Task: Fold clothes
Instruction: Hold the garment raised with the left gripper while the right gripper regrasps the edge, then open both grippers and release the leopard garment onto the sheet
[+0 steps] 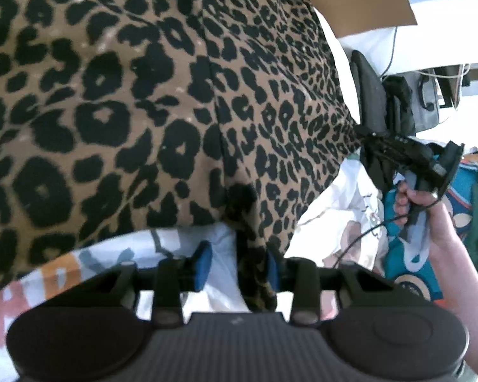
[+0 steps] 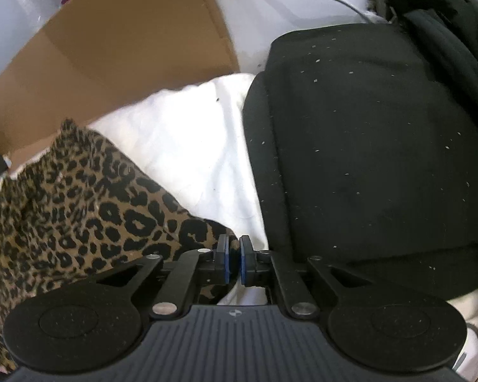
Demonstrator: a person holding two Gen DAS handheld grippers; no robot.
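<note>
The leopard-print garment [image 1: 149, 102] is filling most of the left wrist view, spreading from the upper left down to the centre. A narrow strip of it is hanging between the blue pads [image 1: 204, 264] of the left gripper [image 1: 239, 265], whose jaws are standing apart; whether the right pad is touching the cloth is hard to tell. Below the garment, a white printed fabric [image 1: 188, 245] is lying under the jaws. At the right of that frame a hand [image 1: 430, 219] is holding the right gripper [image 2: 234, 261]. In the right wrist view its jaws are sitting nearly together, seemingly pinching the garment's corner. A black cushion [image 2: 366, 146] is crowding the right half, a white sheet [image 2: 188, 146] is showing in the middle, and a cardboard box [image 2: 118, 57] is occupying the upper left
</note>
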